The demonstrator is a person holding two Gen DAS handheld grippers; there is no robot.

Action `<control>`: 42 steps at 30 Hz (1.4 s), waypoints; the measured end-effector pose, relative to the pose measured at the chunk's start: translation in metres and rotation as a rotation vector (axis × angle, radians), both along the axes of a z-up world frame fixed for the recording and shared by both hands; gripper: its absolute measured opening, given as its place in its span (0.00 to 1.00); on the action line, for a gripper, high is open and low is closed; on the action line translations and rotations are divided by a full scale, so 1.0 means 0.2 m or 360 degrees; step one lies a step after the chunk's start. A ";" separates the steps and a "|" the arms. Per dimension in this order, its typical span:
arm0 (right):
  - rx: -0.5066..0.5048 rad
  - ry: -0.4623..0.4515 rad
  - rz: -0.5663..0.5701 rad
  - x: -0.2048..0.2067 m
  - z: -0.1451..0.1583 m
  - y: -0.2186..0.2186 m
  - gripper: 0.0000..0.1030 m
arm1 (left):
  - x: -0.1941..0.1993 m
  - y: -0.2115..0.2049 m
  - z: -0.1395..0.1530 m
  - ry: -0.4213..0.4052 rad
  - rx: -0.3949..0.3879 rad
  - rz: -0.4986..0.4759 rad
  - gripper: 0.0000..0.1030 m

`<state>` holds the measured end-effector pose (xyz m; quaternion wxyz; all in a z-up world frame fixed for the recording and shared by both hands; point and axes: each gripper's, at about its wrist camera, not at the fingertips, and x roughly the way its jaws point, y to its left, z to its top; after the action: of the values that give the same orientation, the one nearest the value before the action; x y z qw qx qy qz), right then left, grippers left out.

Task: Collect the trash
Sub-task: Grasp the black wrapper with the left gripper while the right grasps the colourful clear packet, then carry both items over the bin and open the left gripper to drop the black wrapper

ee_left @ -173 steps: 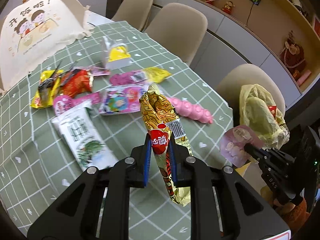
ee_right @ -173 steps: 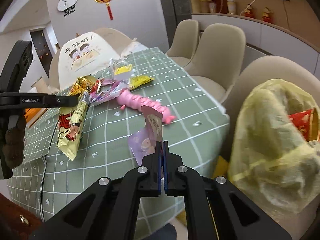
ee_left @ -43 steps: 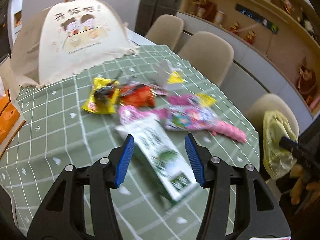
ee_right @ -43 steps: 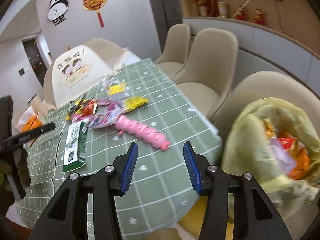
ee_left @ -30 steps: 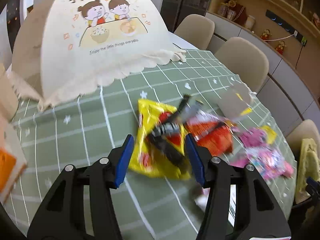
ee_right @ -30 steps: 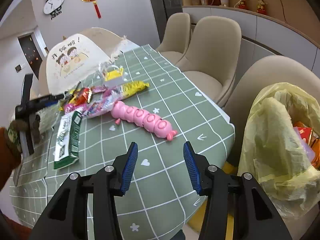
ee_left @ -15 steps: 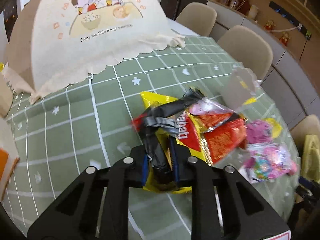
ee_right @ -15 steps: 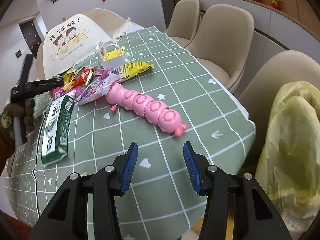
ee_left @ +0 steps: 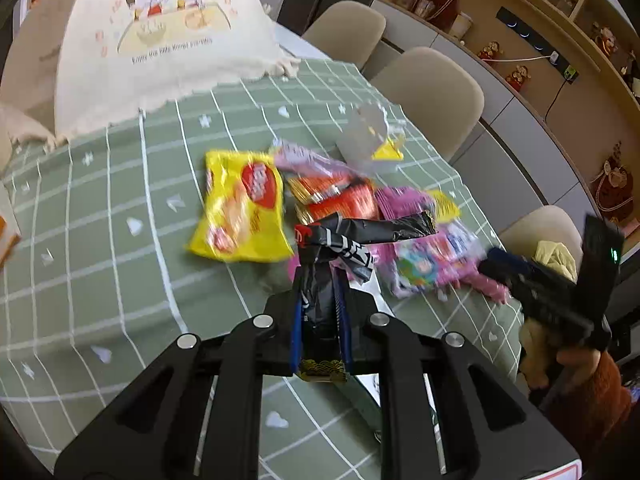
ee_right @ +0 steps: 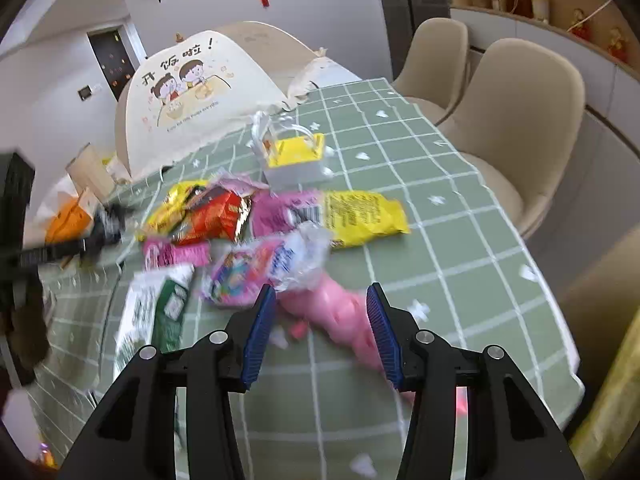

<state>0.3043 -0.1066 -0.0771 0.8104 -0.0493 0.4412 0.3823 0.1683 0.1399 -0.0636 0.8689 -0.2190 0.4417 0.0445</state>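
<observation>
The left hand-held gripper (ee_left: pixel 322 312) is clamped on a black wrapper (ee_left: pixel 352 240), its jaws having just closed in on it; the crumpled foil sticks up between the blue pads and bends off to the right, lifted clear of the green checked worktop (ee_left: pixel 120 280). Just beyond it lies the rest of the litter: a yellow snack bag (ee_left: pixel 240 208) flat on the cloth, a red-orange packet (ee_left: pixel 340 200) beside it, and a colourful pink wrapper (ee_left: pixel 432 260) to the right. A small white box with a yellow top (ee_left: pixel 376 144) stands farther back, and a cream food cover (ee_left: pixel 160 40) printed with two cartoon children sits at the far end.

Over on the other side, the right hand-held gripper (ee_right: pixel 320 320) has its jaws spread wide with nothing between the pads. It hangs over a pink caterpillar-shaped toy (ee_right: pixel 340 312), which lies on the cloth straight below the gap. A green and white carton (ee_right: pixel 160 312) lies to its left. A yellow and pink packet (ee_right: pixel 340 216) sits flat past the toy. At the right edge, blurred, is a yellow bag (ee_right: pixel 616 400).
</observation>
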 end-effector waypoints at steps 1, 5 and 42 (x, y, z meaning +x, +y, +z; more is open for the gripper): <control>-0.0011 0.0003 0.0000 0.01 -0.01 0.02 0.44 | 0.00 -0.01 -0.01 0.0007 -0.0020 0.0001 0.13; -0.0011 -0.0011 -0.0003 0.01 0.00 0.06 0.44 | -0.02 -0.05 -0.03 0.0029 -0.0056 -0.0015 0.13; 0.0078 -0.0072 -0.0181 -0.25 0.18 -0.35 0.11 | -0.11 0.00 -0.07 0.0056 0.0130 -0.0038 0.44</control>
<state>0.2539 -0.1765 -0.0416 0.8415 -0.0129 0.4156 0.3450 0.1458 0.1400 -0.0779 0.8697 -0.1771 0.4572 0.0559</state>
